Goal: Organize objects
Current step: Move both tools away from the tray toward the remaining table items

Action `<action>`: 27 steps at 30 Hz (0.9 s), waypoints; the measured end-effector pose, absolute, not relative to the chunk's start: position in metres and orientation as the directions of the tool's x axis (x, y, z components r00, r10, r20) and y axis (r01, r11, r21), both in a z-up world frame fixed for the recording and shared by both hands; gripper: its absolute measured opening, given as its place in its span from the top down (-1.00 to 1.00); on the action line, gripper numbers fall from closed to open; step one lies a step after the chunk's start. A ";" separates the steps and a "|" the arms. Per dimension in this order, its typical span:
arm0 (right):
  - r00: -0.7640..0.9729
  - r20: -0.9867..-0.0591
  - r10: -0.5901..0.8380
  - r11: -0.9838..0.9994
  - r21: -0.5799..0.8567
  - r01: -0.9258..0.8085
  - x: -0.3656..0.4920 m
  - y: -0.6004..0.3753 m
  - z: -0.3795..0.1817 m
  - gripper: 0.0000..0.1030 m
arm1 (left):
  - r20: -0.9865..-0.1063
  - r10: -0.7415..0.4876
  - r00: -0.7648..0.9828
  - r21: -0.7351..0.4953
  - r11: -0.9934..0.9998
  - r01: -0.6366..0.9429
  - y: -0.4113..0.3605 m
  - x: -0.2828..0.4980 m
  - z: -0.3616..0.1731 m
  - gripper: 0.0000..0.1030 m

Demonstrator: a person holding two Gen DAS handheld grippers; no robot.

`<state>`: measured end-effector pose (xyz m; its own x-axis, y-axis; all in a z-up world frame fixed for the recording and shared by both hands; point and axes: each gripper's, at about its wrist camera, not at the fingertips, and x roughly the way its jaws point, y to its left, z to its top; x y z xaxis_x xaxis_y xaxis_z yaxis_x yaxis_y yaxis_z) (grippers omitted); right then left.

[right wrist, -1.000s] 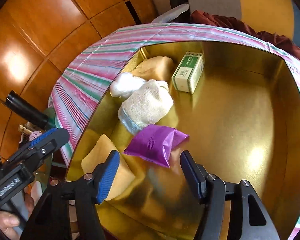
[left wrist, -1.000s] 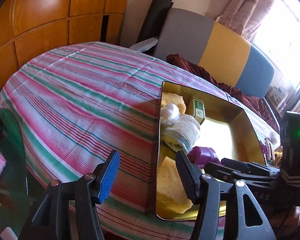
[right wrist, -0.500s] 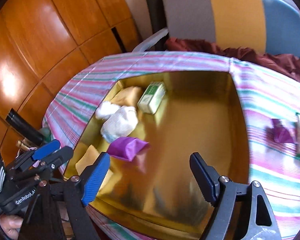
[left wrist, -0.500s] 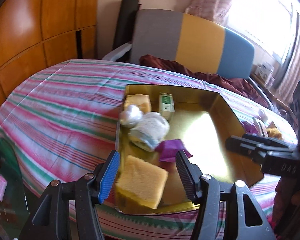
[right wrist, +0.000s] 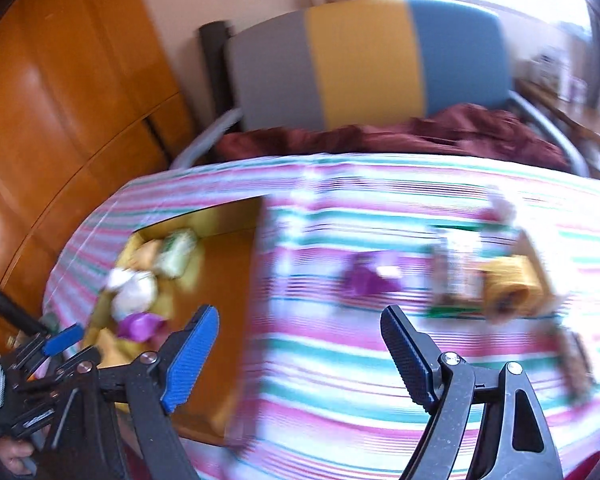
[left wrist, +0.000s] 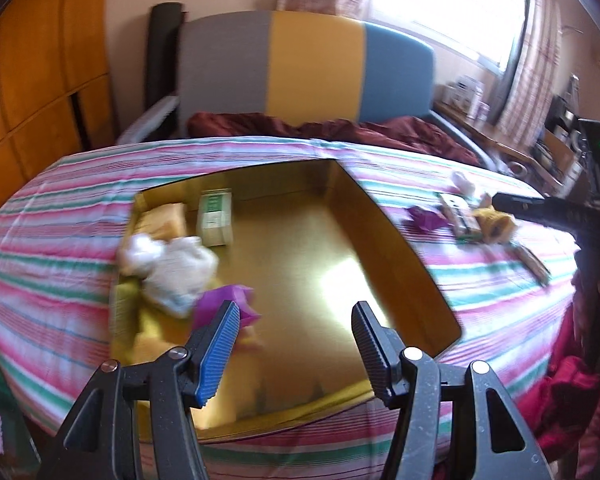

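Right tool (right wrist: 300,354) released purple pouch (right wrist: 140,326), jaws opened, swung off box (right wrist: 216,280).

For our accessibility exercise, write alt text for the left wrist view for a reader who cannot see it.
An open, empty left gripper hovers over a gold box on a striped tablecloth. The box holds a purple packet, white cloths and a green carton; more items lie loose to its right.

Two purple packets (left wrist: 224,306) (perhaps blurred)
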<state>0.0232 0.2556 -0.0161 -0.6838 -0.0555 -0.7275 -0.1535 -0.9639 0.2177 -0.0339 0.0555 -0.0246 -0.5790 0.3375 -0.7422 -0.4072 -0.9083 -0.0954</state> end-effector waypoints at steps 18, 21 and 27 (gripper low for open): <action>-0.643 -0.739 0.203 -0.660 0.382 -0.647 0.095 0.467 -0.044 -0.67 | -0.797 0.511 -0.323 -0.223 -0.745 -0.629 0.207 -0.063 -0.018 -0.15; -0.646 -0.738 0.192 -0.664 0.387 -0.640 0.093 0.464 -0.044 -0.67 | -0.810 0.498 -0.310 -0.227 -0.754 -0.617 0.228 -0.076 -0.023 -0.15; -0.660 -0.735 0.154 -0.614 0.452 -0.647 0.101 0.472 -0.050 -0.70 | -0.834 0.472 -0.285 -0.198 -0.738 -0.645 0.271 -0.089 -0.032 -0.16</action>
<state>0.1006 0.4717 -0.0504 -0.6603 0.1537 -0.7351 -0.6465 -0.6144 0.4522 -0.0892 0.2708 -0.0317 -0.2852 0.4722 -0.8341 -0.6448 -0.7384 -0.1976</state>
